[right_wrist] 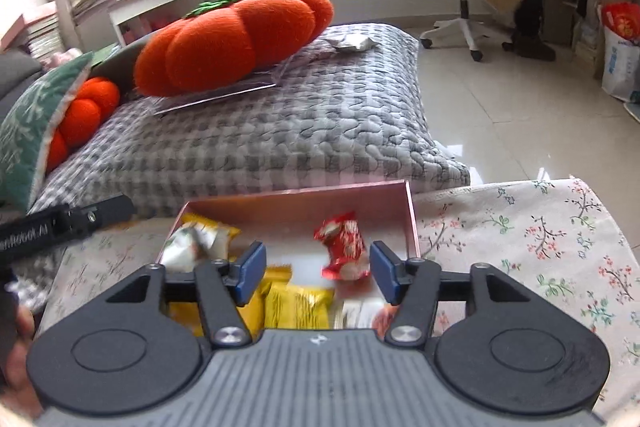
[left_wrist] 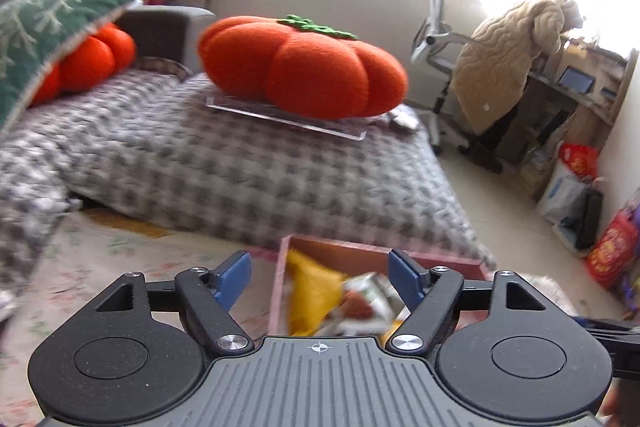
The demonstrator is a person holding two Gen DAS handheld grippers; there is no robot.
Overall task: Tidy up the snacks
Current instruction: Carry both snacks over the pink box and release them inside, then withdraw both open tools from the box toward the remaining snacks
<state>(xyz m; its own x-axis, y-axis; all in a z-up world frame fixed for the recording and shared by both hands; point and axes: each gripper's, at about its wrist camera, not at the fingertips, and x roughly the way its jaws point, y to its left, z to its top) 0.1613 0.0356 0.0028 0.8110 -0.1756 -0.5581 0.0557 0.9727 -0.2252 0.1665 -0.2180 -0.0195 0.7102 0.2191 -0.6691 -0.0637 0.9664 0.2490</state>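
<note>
1. My right gripper (right_wrist: 318, 269) had its fingers spread, holding nothing, above the pink box (right_wrist: 412, 223).
2. A red snack packet (right_wrist: 344, 247) was between them, inside the box.
3. My left gripper (left_wrist: 320, 277) was also spread, empty.

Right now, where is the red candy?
In the right wrist view the red candy is inside the pink box, toward its right side, just ahead of the right gripper with its open jaws; yellow snack packets lie nearer the camera.
</note>
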